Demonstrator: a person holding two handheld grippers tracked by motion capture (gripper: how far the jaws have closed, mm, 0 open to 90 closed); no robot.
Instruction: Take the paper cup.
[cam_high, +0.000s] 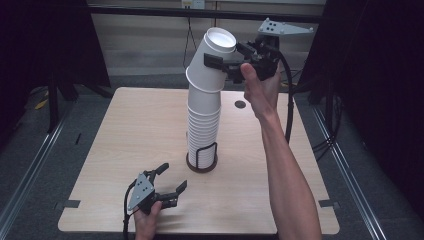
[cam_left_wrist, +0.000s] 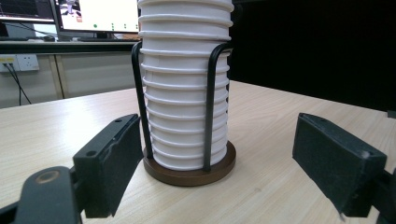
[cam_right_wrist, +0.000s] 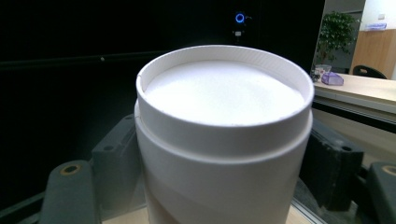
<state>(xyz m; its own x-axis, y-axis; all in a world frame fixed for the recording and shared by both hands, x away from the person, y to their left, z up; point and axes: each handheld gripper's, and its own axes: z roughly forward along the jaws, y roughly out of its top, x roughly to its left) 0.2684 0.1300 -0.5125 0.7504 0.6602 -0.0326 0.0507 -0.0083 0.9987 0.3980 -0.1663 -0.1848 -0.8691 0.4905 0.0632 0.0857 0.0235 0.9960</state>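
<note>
Here, the left gripper (cam_high: 169, 186) rests low on the worktop (cam_high: 125, 140) at the near edge, held in the person's left hand (cam_high: 146, 220). Its jaws stand wide apart with nothing between them. In the left gripper view, the two black pads (cam_left_wrist: 112, 163) frame the open gap, and ahead of the jaws, centred slightly toward the left jaw, stands the cup holder (cam_left_wrist: 189, 170): a round brown base with black wire uprights. The base sits just beyond the jaw tips, not touching either pad.

The cup stack (cam_high: 202, 135) rises from the holder, inverted white paper cups nested one over another. The wire uprights enclose the lower cups; the upper cups stand free above them.

Farther off, at the top of the stack, the right gripper (cam_high: 217, 62) is raised well above the worktop in the person's right hand (cam_high: 260, 87). Its jaws are clamped on the top cup (cam_high: 212, 57), one jaw on each side of the cup wall. The top cup is tilted away from the vertical line of the stack, its closed bottom facing up and toward the right gripper. In the right gripper view, the top cup (cam_right_wrist: 224, 135) sits between the jaws, with the pads (cam_right_wrist: 114, 163) pressed to its sides. Whether the top cup's rim touches the cup below cannot be determined.
</note>
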